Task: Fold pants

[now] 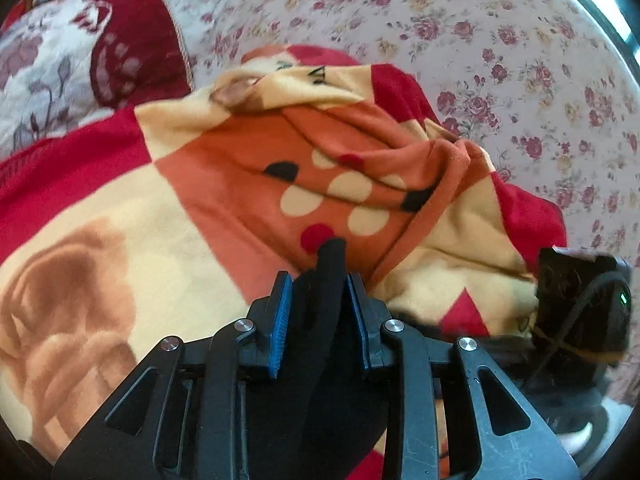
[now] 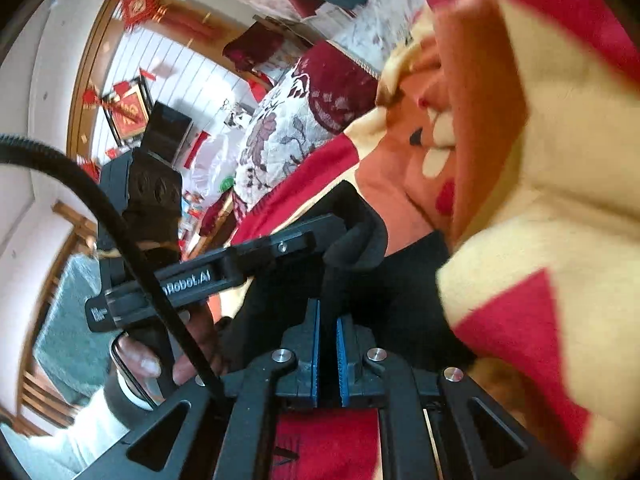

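black pants fabric (image 1: 320, 320) is sitting pinched between the blue pads of the left gripper (image 1: 318, 292), a dark fold poking up past the fingertips. in the right wrist view the right gripper (image 2: 328, 332) is likewise clamping narrowly on the same black cloth, which is bunching into a dark mass just ahead of its jaws. so both tools are gripping the pants, close together, and the left gripper is showing in that view with a bare hand (image 2: 140, 360) wrapped around its handle.

beyond the grippers a fleece blanket (image 1: 200, 168) in red, cream and orange, printed with dots and a cartoon face, is lying rumpled across the bed, one heap of it rising close beside the right gripper. past that, a floral bedsheet (image 1: 500, 40) is stretching toward the far edge, with a maroon and white quilted pillow (image 1: 80, 52) at the far left corner.

the pants are looking light, soft and limp, likely to sag and slip rather than hold any crease. a sound hold would probably be at a hem or waistband edge, the two grips spread well apart so the cloth is hanging flat before folding.
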The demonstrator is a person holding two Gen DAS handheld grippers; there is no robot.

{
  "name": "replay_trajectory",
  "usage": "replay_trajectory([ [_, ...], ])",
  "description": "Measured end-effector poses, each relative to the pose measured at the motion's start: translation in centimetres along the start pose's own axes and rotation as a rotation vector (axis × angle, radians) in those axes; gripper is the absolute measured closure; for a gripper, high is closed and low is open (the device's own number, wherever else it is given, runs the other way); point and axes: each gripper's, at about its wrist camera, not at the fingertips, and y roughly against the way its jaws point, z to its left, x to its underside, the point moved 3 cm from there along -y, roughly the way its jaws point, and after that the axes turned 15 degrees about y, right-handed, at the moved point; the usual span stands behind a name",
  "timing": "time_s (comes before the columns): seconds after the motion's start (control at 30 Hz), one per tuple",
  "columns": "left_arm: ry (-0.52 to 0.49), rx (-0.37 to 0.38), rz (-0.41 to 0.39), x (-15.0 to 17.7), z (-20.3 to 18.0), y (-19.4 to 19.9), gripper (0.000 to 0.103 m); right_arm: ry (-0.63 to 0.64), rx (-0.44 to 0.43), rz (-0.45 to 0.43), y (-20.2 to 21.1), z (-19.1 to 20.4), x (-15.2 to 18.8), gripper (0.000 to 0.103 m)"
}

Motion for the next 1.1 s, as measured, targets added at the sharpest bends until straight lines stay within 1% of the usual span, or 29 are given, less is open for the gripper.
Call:
replay_trajectory([
  [0.07, 0.006, -0.046, -0.032, 0.2, -0.1, -1.2, 0.077, 0.034, 0.069, 0.067, -0.4, 0.1, 0.8, 0.096],
  [0.1, 0.022, -0.057, -0.023, 0.4, 0.0, -2.3, 0.077, 0.038, 0.111, 0.105, -1.0, -0.1, 1.4, 0.096],
  [0.17, 0.052, -0.074, 0.006, 1.0, 0.5, -4.0, 0.077, 0.013, 0.164, 0.149, -1.7, -0.8, 2.2, 0.096],
  [0.23, 0.050, -0.089, 0.015, 1.8, 0.6, -5.1, 0.077, 0.010, 0.183, 0.162, -1.6, -1.0, 2.5, 0.096],
  [0.3, 0.022, -0.090, -0.010, 2.1, 0.3, -5.0, 0.077, 0.019, 0.197, 0.164, -1.4, -0.8, 2.4, 0.096],
  [0.37, 0.034, -0.066, 0.003, 1.9, 0.2, -4.5, 0.077, 0.024, 0.208, 0.172, -1.3, -0.8, 2.4, 0.096],
  [0.43, 0.074, -0.035, -0.010, 1.5, 0.6, -3.0, 0.077, 0.001, 0.229, 0.192, -1.8, -1.2, 2.5, 0.096],
  [0.5, 0.096, -0.027, -0.039, 1.3, 1.3, -1.1, 0.076, -0.059, 0.244, 0.209, -1.1, -1.9, 2.9, 0.091],
  [0.53, 0.118, -0.025, -0.057, 1.3, 1.9, 0.2, 0.074, -0.090, 0.245, 0.207, -0.9, -2.1, 3.0, 0.090],
  [0.6, 0.174, -0.023, -0.094, 1.5, 3.4, 3.0, 0.070, -0.132, 0.264, 0.186, 0.2, -2.2, 3.0, 0.087],
  [0.63, 0.201, -0.032, -0.114, 1.7, 4.3, 4.4, 0.068, -0.134, 0.268, 0.171, 0.8, -2.0, 2.9, 0.086],
  [0.67, 0.220, -0.039, -0.127, 1.8, 4.9, 5.2, 0.068, -0.133, 0.271, 0.157, 1.4, -1.8, 2.9, 0.083],
  [0.7, 0.258, -0.053, -0.153, 2.3, 6.2, 6.9, 0.068, -0.128, 0.276, 0.138, 2.1, -1.5, 2.7, 0.078],
  [0.77, 0.305, -0.087, -0.184, 3.4, 7.8, 9.2, 0.068, -0.101, 0.265, 0.097, 2.8, -0.5, 2.1, 0.071],
  [0.8, 0.328, -0.125, -0.207, 3.9, 9.2, 10.7, 0.068, -0.079, 0.247, 0.079, 2.9, 0.0, 1.8, 0.065],
  [0.87, 0.353, -0.175, -0.243, 5.0, 10.9, 12.7, 0.068, -0.024, 0.221, 0.086, 2.1, 1.4, 1.1, 0.060],
  [0.93, 0.387, -0.226, -0.266, 6.5, 12.2, 14.5, 0.068, 0.006, 0.150, 0.104, 0.7, 2.7, 0.8, 0.060],
  [1.0, 0.410, -0.242, -0.284, 8.3, 13.3, 16.1, 0.068, 0.017, 0.096, 0.123, -1.1, 3.8, 0.6, 0.059],
  [1.1, 0.440, -0.283, -0.294, 10.5, 14.5, 17.6, 0.068, 0.059, 0.054, 0.162, -3.5, 5.6, 0.6, 0.059],
])
